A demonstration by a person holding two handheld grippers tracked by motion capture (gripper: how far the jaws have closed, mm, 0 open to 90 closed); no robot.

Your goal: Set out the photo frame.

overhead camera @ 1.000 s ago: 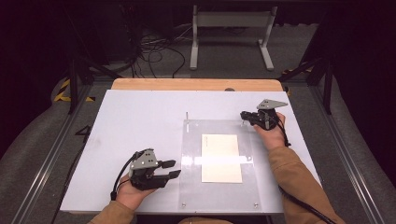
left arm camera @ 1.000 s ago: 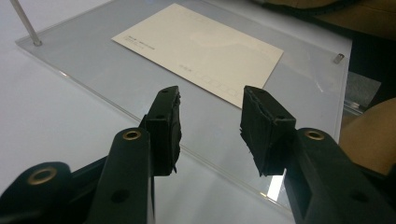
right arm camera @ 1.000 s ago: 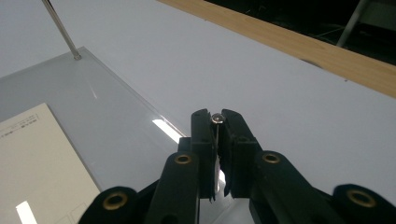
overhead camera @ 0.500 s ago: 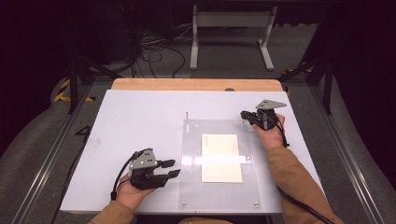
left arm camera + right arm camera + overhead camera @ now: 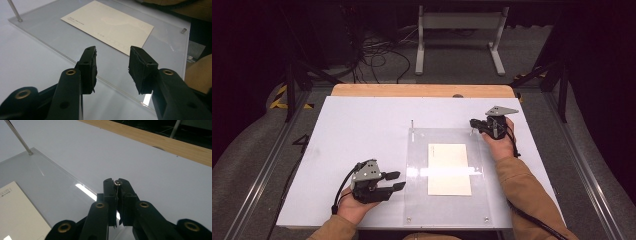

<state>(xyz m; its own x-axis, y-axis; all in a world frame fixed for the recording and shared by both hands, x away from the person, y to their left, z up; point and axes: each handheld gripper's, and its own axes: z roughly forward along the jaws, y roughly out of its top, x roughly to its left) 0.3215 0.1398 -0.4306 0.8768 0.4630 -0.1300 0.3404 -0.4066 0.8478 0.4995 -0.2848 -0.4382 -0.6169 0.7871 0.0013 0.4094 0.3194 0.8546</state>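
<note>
A clear acrylic plate lies on the white table, and a cream card rests flat on it. A thin metal pin stands upright at the plate's far left corner. At the far right corner, my right gripper is shut on a second upright metal pin. In the right gripper view that pin's head shows between the tips of the right gripper. My left gripper hovers open at the plate's near left edge. In the left gripper view the left gripper points at the card with nothing between its jaws.
A wooden strip runs along the table's far edge. Small fasteners sit in the plate's near corners. Beyond the table are a white stand and loose cables on the dark floor. White tabletop spreads left of the plate.
</note>
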